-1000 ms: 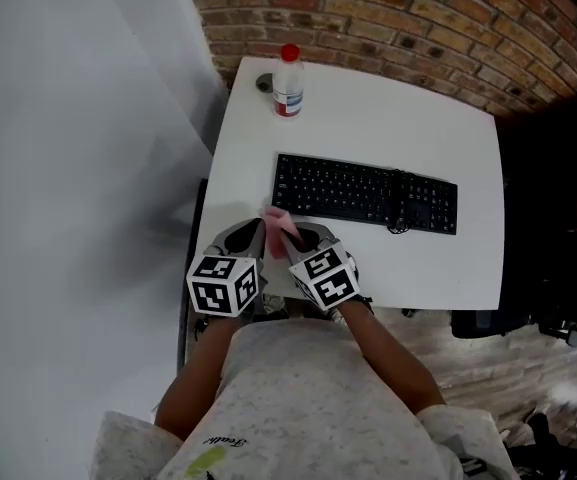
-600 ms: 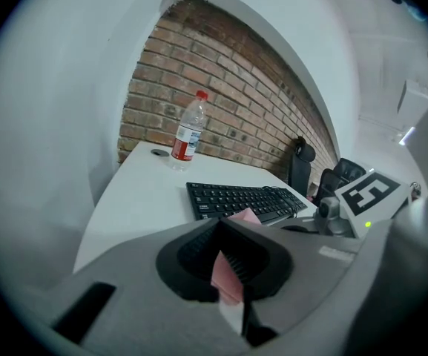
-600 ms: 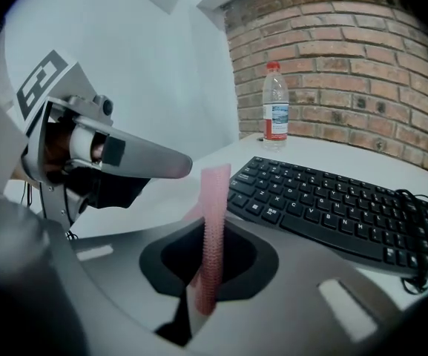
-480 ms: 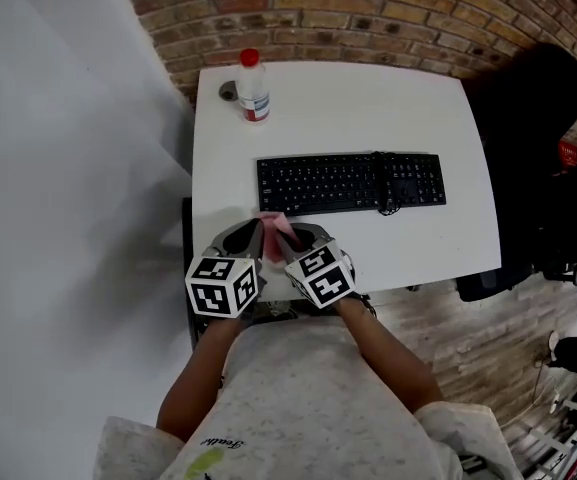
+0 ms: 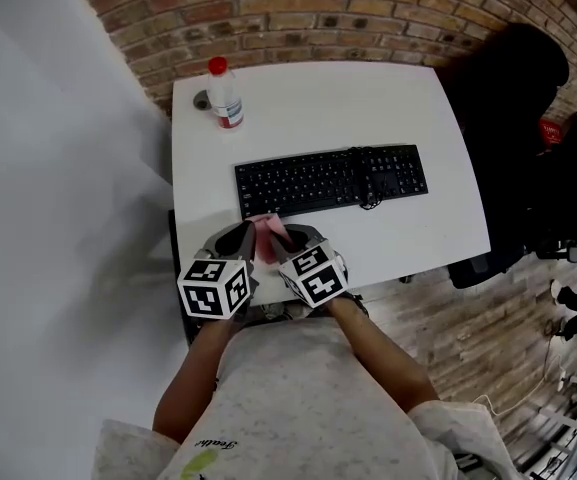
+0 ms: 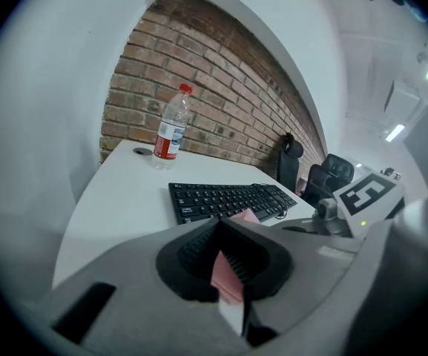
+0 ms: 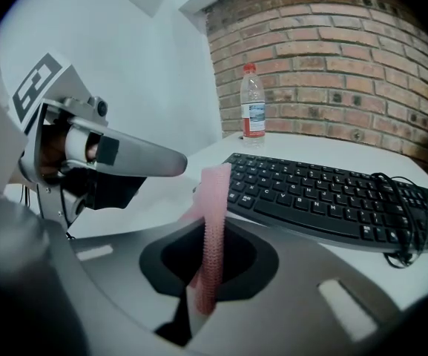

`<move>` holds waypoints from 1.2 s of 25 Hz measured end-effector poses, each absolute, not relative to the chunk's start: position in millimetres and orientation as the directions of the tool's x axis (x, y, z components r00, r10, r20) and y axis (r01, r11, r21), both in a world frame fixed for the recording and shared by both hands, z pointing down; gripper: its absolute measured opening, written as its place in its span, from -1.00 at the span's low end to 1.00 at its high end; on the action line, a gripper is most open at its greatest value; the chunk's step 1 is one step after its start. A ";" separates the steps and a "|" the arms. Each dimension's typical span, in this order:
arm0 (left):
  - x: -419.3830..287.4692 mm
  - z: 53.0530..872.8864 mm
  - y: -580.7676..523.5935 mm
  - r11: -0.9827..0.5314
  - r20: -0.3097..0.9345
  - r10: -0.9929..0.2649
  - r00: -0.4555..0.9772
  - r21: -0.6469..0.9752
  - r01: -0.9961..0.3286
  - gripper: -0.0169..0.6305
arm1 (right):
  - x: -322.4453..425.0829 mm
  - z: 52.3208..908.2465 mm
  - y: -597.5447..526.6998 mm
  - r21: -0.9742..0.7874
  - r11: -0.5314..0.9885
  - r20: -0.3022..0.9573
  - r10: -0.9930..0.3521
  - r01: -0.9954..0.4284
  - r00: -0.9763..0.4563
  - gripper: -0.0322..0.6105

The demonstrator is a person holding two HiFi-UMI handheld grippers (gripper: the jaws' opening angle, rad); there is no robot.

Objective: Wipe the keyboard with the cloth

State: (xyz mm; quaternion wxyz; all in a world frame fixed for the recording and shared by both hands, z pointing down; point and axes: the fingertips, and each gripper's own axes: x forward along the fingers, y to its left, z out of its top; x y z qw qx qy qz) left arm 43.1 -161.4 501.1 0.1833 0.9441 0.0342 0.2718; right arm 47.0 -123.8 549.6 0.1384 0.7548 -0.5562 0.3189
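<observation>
A black keyboard [image 5: 330,179] lies across the middle of the white table [image 5: 318,98], also seen in the left gripper view [image 6: 228,199] and the right gripper view [image 7: 332,195]. Both grippers hover side by side at the table's near edge, short of the keyboard's left end. A pink cloth [image 5: 266,234] is pinched between them. My left gripper [image 5: 238,240] is shut on one part of the cloth [image 6: 228,277]. My right gripper [image 5: 290,240] is shut on another part, and the cloth [image 7: 212,236] stands up as a narrow strip from its jaws.
A clear water bottle [image 5: 224,93] with a red cap stands at the table's far left corner, a small round cap [image 5: 201,99] beside it. A brick wall [image 5: 298,18] runs behind the table. A dark office chair [image 5: 508,78] stands to the right. A cable [image 5: 368,200] loops on the keyboard.
The head view has swung, so the table and keyboard sit further left and tilted. Both grippers stay together at the near edge, still holding the cloth.
</observation>
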 end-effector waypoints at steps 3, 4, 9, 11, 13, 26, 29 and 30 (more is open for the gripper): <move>48.2 499.7 -152.6 -0.931 0.498 0.171 0.850 0.363 -0.026 -0.97 | 53.4 550.3 -113.0 -0.144 -0.359 0.634 -0.749 -0.922 0.193 -0.82; 49.3 499.3 -148.9 -0.932 0.498 0.173 0.850 0.362 -0.023 -0.97 | 55.1 550.2 -109.3 -0.144 -0.363 0.633 -0.749 -0.921 0.197 -0.83; 56.7 498.8 -134.9 -0.934 0.508 0.184 0.842 0.357 -0.011 -0.97 | 64.3 547.8 -95.0 -0.149 -0.382 0.631 -0.747 -0.912 0.210 -0.82; 60.7 497.8 -129.1 -0.934 0.510 0.189 0.839 0.356 -0.006 -0.97 | 68.7 546.6 -88.7 -0.150 -0.391 0.630 -0.746 -0.908 0.217 -0.82; 65.1 496.2 -122.4 -0.935 0.510 0.195 0.838 0.356 0.001 -0.97 | 73.4 546.5 -81.1 -0.152 -0.402 0.631 -0.743 -0.903 0.225 -0.83; 88.4 494.5 -87.4 -0.935 0.514 0.219 0.829 0.354 0.027 -0.97 | 97.8 546.7 -42.0 -0.156 -0.442 0.634 -0.731 -0.884 0.253 -0.82; 94.8 494.1 -79.0 -0.934 0.517 0.227 0.825 0.355 0.035 -0.97 | 104.5 546.3 -32.9 -0.157 -0.452 0.636 -0.727 -0.878 0.260 -0.82; 97.1 493.7 -76.4 -0.934 0.517 0.230 0.824 0.355 0.038 -0.97 | 106.9 545.7 -30.1 -0.157 -0.455 0.635 -0.726 -0.877 0.263 -0.82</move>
